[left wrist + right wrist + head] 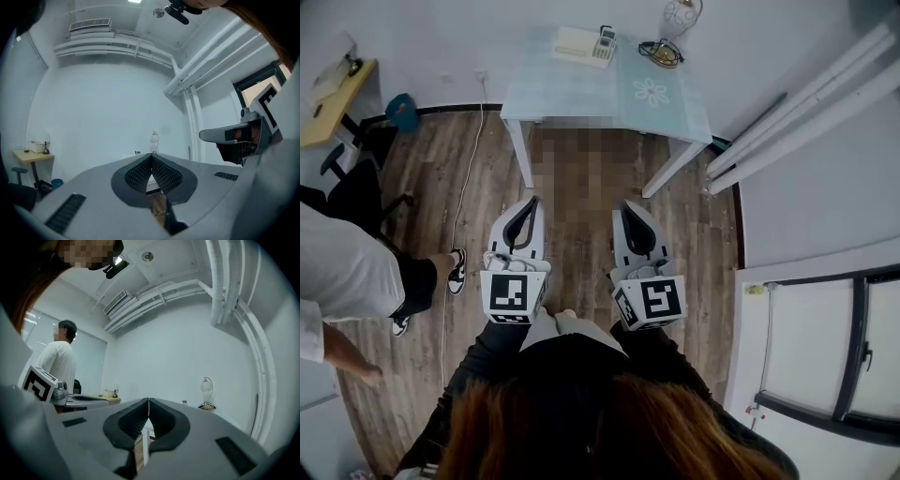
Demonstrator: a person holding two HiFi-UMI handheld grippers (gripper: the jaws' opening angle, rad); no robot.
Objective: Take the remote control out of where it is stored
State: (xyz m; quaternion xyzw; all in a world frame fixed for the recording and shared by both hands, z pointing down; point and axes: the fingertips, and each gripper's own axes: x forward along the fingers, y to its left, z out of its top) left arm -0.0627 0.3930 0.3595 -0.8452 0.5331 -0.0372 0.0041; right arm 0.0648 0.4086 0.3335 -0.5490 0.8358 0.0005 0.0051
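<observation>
A pale blue table (572, 94) stands against the far wall. At its back edge lies a white box (575, 45), and a small grey device (606, 42), possibly the remote control, stands upright beside it. Both grippers are held over the wooden floor well short of the table and point toward it. My left gripper (529, 202) is shut with nothing in it; its ribbed pads meet in the left gripper view (151, 155). The right gripper (630, 207) is also shut and empty, its jaws closed together in the right gripper view (148, 400).
A glass-globe lamp (680, 19) and dark looped cable (661, 52) sit on the table's right rear. Left are a yellow desk (333, 98), black chair (356, 187), blue bin (401, 112) and a standing person (347, 272). White pipes (797, 112) and a window (825, 347) are right.
</observation>
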